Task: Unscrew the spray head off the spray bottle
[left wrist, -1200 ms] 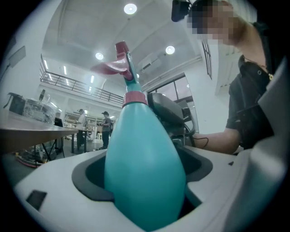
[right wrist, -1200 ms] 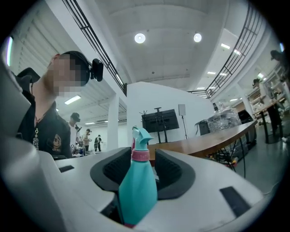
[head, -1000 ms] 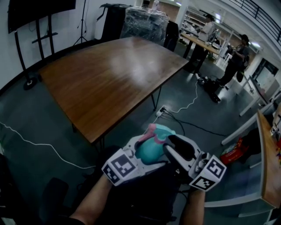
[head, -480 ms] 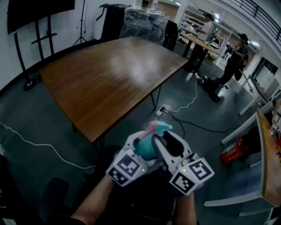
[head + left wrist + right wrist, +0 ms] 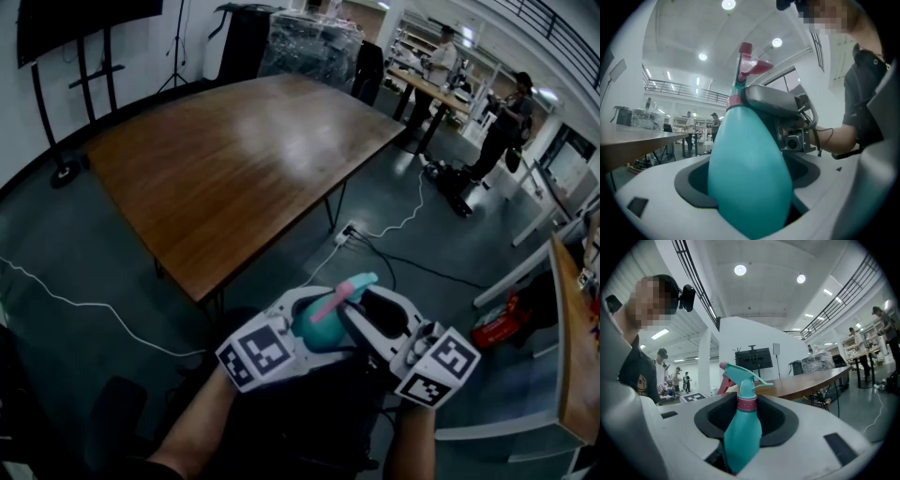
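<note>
A teal spray bottle [image 5: 319, 330] is held low in front of me, past the table's near edge. My left gripper [image 5: 311, 323] is shut on its fat body [image 5: 750, 178], which fills the space between the jaws. The spray head [image 5: 349, 289], teal with a pink trigger, sticks out toward my right gripper [image 5: 364, 311]. In the right gripper view the pink collar [image 5: 746, 403] and neck stand between that gripper's dark pads [image 5: 780, 420]. A gap shows on each side of the collar, and the jaws have just been closing around it.
A large wooden table [image 5: 244, 159] lies ahead. White cables [image 5: 84, 309] cross the dark floor. A screen stand [image 5: 66, 169] is at the far left, and people [image 5: 502, 122] stand at benches at the back right. A wooden desk edge [image 5: 574, 337] runs along the right.
The right gripper swung left and then back to the right beside the bottle. The spray head now tilts with its nozzle up to the right and the pink trigger lower.
</note>
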`<state>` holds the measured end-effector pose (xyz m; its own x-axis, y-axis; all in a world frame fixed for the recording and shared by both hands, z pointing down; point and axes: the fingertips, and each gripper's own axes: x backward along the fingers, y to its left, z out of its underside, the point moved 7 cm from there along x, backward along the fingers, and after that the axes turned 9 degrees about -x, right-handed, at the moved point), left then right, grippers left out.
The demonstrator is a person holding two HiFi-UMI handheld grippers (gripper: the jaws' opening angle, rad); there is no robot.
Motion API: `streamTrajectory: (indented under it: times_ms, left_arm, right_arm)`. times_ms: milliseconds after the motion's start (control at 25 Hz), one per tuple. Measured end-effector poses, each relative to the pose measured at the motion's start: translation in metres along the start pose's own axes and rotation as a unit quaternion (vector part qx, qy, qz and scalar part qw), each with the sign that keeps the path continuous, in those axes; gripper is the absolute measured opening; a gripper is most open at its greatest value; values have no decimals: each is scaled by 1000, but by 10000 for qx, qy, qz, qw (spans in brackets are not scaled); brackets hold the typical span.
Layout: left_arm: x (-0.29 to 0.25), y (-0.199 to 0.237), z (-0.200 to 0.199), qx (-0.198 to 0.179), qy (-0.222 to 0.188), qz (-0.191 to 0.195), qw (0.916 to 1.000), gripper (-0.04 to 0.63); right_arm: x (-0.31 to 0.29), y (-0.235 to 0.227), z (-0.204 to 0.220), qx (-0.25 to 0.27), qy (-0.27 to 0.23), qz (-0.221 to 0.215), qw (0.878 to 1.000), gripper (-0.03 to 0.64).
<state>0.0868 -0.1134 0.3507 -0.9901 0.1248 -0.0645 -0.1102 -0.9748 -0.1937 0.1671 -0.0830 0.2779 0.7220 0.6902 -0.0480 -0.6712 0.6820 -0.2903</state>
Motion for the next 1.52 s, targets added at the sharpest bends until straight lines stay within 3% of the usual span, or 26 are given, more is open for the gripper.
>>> streamTrajectory:
  times_ms: [320, 480, 680, 960, 1160, 1280, 1440, 1520]
  left_arm:
    - [6, -18, -10, 113, -518, 992, 9937, 430]
    - [7, -21, -14, 171, -734, 1194, 9900, 430]
    - [5, -16, -13, 175, -741, 913, 9929, 430]
    - [7, 5, -12, 274, -682, -145, 9972, 429]
    - [7, 19, -6, 254, -302, -983, 9944, 430]
    - [6, 21, -2, 255, -127, -1148, 9930, 428]
    - [4, 20, -1, 249, -69, -1191, 9926, 428]
    - [5, 19, -1, 244, -69, -1167, 9928, 428]
  right_arm:
    - [12, 1, -3, -50, 86, -1570, 9875, 144]
    - [14, 2, -5, 12, 14, -1927, 9813, 144]
    - [15, 3, -7, 252, -110, -1435, 9893, 147]
    - [28, -1, -17, 212, -532, -470, 9973, 147]
    - [26, 17, -20, -155, -1087, -73, 9939, 147]
    - [18, 28, -15, -143, -1052, -31, 9943, 147]
    - [8, 32, -8, 228, -645, 152, 9975, 146]
    - [7, 32, -6, 371, -521, 215, 9977, 103]
